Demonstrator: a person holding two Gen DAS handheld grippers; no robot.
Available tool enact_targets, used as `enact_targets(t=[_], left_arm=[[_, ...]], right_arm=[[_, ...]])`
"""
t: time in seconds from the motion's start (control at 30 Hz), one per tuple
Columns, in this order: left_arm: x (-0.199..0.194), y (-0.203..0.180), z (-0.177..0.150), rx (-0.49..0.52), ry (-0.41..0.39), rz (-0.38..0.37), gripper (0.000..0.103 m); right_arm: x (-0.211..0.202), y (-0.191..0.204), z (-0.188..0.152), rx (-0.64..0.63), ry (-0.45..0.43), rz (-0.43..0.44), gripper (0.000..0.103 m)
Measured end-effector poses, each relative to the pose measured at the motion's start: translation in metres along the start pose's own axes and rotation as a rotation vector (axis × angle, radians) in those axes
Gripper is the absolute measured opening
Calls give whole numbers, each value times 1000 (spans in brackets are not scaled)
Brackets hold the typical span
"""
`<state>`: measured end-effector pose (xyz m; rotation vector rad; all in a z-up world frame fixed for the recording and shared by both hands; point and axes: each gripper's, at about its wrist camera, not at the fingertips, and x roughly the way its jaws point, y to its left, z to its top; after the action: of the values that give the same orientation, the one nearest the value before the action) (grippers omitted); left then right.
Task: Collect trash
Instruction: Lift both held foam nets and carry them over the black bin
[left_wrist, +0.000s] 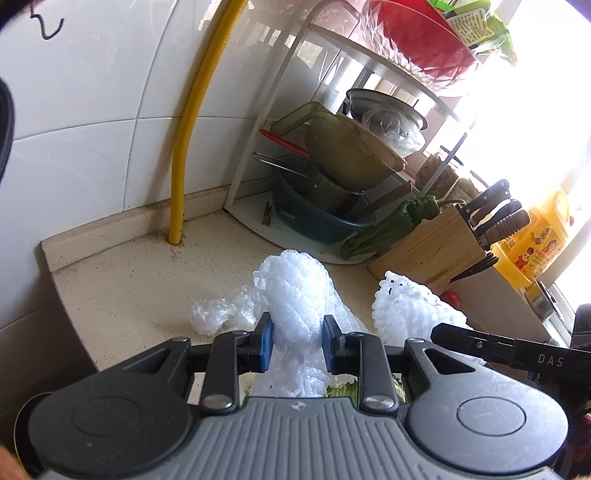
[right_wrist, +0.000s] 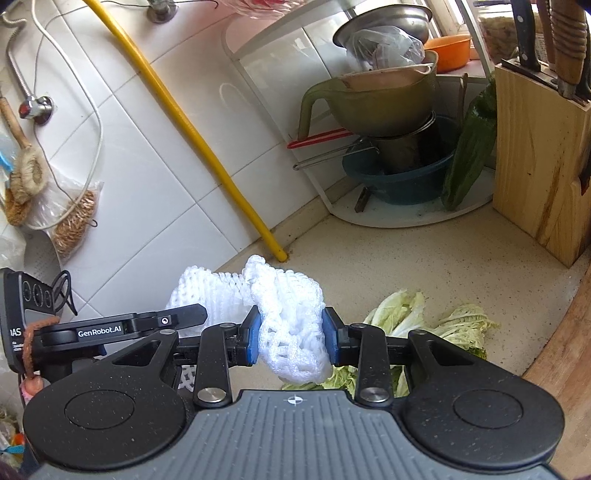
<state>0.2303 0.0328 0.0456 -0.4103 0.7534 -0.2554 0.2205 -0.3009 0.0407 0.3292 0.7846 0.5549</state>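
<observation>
Between the blue pads of the right gripper (right_wrist: 291, 338), a white foam net (right_wrist: 291, 325) is being pinched and is crushing softly: it looks light, springy, snag-prone, best gripped mid-bundle. The left gripper (left_wrist: 297, 338) is straddling another foam net (left_wrist: 295, 291), apparently squeezing it. Cabbage leaves (right_wrist: 424, 317) are lying on the bench (right_wrist: 388, 258) just beyond.

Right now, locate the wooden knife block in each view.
Left wrist: the pale wooden knife block sits right of centre, beside the yellow oil bottle.
Right wrist: far right, upper half.
Shared landmark: the yellow pipe on the tiled wall.
</observation>
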Motion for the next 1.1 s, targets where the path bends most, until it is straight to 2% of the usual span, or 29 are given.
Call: enact_targets(t=[0.63,1.1], left_arm=[[-77,38,-17,-62,-114,83,24],[-125,76,-41,-127,-147,155,24]], right_arm=[[11,65,-8,-103,33,104,42],[38,114,-33,-145,110,178,42]])
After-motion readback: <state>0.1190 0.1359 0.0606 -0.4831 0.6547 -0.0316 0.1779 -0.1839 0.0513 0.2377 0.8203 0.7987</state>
